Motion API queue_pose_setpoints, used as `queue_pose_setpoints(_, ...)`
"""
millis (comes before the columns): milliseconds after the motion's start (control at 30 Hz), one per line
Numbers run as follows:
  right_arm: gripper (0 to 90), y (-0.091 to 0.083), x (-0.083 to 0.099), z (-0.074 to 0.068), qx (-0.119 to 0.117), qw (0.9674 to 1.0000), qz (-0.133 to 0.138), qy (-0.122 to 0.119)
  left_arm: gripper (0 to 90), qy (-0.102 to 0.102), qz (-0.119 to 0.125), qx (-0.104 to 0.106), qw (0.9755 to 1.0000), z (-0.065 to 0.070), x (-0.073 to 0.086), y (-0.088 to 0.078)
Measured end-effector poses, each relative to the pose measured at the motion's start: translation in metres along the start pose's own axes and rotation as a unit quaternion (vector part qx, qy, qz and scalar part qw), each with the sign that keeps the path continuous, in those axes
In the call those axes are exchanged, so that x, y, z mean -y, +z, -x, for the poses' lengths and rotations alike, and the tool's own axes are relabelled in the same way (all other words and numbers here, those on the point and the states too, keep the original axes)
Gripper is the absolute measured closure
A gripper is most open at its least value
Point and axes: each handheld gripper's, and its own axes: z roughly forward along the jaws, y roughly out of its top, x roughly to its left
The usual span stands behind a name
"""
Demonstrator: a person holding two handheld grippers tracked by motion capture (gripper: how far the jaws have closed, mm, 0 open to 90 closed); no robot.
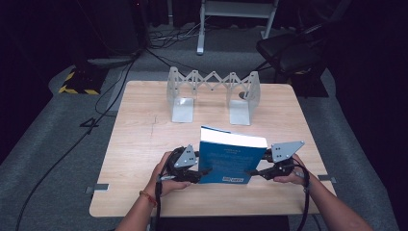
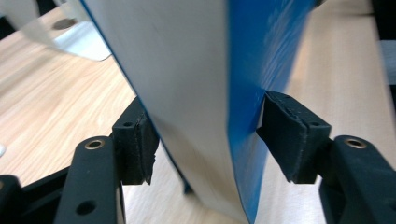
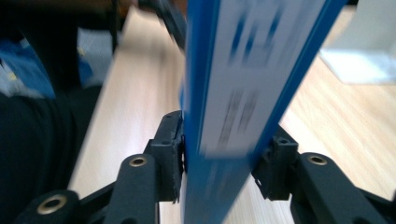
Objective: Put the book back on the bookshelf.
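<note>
Both my grippers flank the upright blue book [image 1: 230,156]: right gripper [image 3: 219,161] clamps the spine, left gripper [image 2: 205,140] stands loosened around the page edge, so I judge it could topple.

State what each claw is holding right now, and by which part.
The right claw grips the blue book at its spine edge, pads pressed on both covers. The left claw straddles the page edge, with its pads loose or barely touching.
</note>
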Motion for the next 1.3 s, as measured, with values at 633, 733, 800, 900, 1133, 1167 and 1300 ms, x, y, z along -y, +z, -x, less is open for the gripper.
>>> queue_pose_setpoints(633, 57.5, 0.009, -0.025, -0.015, 0.069, 0.9969, 0.034, 0.015, 32.0, -0.027, -0.008, -0.032, 0.9991, 0.007, 0.002, 0.021)
queue_pose_setpoints(733, 56.4, 0.002, -0.027, -0.017, 0.086, 0.9952, 0.046, 0.016, 31.5, -0.027, -0.007, -0.042, 0.9987, 0.008, -0.003, 0.028)
queue_pose_setpoints(800, 56.7, -0.003, -0.029, -0.016, 0.091, 0.9938, 0.059, 0.025, 31.4, -0.028, -0.003, -0.04, 0.9988, 0.005, -0.005, 0.034)
queue_pose_setpoints(900, 57.5, -0.007, -0.029, -0.015, 0.105, 0.9926, 0.054, 0.028, 31.3, -0.031, 0.002, -0.042, 0.9987, 0.003, -0.007, 0.04)
queue_pose_setpoints(1133, 58.9, -0.018, -0.027, -0.011, 0.133, 0.9889, 0.054, 0.038, 31.0, -0.019, 0.0, -0.04, 0.999, -0.003, -0.017, 0.056)
queue_pose_setpoints(1167, 59.0, -0.019, -0.026, -0.011, 0.138, 0.9883, 0.053, 0.04, 31.1, -0.021, -0.001, -0.04, 0.999, -0.004, -0.018, 0.059)
queue_pose_setpoints(1300, 59.0, -0.025, -0.026, -0.011, 0.154, 0.9859, 0.05, 0.043, 31.1, -0.013, -0.001, -0.034, 0.9993, -0.007, -0.024, 0.066)
